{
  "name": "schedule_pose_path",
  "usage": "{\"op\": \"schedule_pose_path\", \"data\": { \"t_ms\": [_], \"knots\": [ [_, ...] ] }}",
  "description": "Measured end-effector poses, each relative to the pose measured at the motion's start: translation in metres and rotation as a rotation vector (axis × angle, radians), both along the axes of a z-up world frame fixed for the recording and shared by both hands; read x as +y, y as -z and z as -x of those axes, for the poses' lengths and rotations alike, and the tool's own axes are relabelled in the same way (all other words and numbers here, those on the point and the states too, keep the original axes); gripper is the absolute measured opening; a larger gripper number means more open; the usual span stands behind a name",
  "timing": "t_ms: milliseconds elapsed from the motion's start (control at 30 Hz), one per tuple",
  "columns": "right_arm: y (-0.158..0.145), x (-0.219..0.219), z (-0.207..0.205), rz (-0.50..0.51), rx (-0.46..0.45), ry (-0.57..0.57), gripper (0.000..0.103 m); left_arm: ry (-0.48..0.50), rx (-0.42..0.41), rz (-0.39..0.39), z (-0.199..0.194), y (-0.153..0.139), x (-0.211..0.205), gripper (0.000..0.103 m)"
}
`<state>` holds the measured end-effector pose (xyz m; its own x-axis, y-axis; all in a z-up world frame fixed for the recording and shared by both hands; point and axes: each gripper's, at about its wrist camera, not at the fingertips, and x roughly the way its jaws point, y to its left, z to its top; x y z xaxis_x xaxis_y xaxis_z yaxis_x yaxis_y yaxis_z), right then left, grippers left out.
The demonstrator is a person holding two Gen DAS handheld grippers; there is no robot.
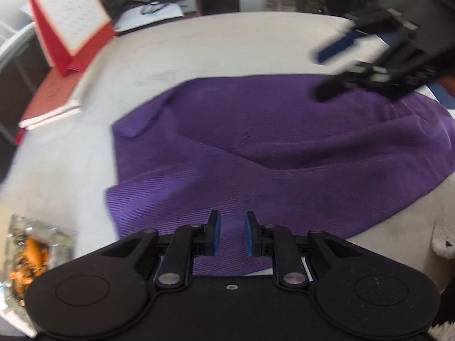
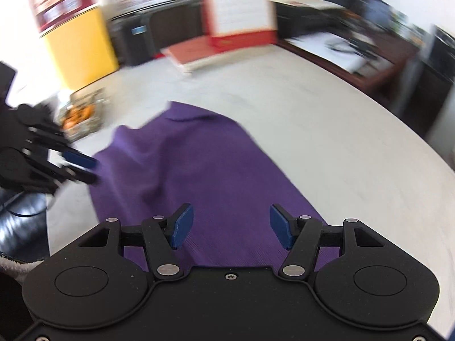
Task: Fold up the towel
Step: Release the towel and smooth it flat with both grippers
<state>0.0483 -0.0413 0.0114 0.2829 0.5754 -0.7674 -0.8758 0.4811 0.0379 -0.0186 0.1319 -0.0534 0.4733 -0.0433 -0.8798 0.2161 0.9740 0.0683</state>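
The purple towel [image 1: 256,147] lies rumpled on the pale desk [image 1: 199,51], one far corner turned over on itself; it looks soft, light and limp, likely to sag and slide, so I judge a pinch at a corner or hem best. The left tool [image 1: 231,234] hangs over its near edge, pads a narrow gap apart with nothing between them; the right tool [image 2: 231,226] stands spread wide and empty. Only the left view shows the folded corner and the desk calendar [image 1: 68,20]; the right view shows the towel's long side edge.

Towel [image 1: 256,142] ribbed matt cloth; table [image 1: 213,45] matt, smooth.
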Motion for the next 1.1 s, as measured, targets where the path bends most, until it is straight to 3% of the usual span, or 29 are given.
{"op": "schedule_pose_path", "data": {
  "t_ms": [133, 333, 500, 667, 1100],
  "knots": [
    [0.011, 0.061, -0.011, 0.021, -0.043, -0.102, 0.057, 0.007, 0.036, -0.029, 0.002, 0.015, -0.001, 0.017],
    [0.029, 0.112, -0.039, 0.014, 0.0, -0.135, 0.045, -0.064, 0.063, 0.025, 0.01, 0.018, 0.02, 0.025],
    [0.05, 0.119, -0.052, 0.053, 0.018, -0.151, 0.035, -0.102, 0.093, 0.044, 0.021, 0.021, 0.035, 0.027],
    [0.066, 0.112, -0.056, 0.105, -0.006, -0.164, 0.034, -0.097, 0.11, 0.03, 0.016, 0.023, 0.033, 0.028],
    [0.065, 0.074, -0.108, 0.102, 0.005, 0.024, 0.034, -0.057, 0.093, -0.004, -0.007, 0.034, 0.04, 0.03]
  ]
}}
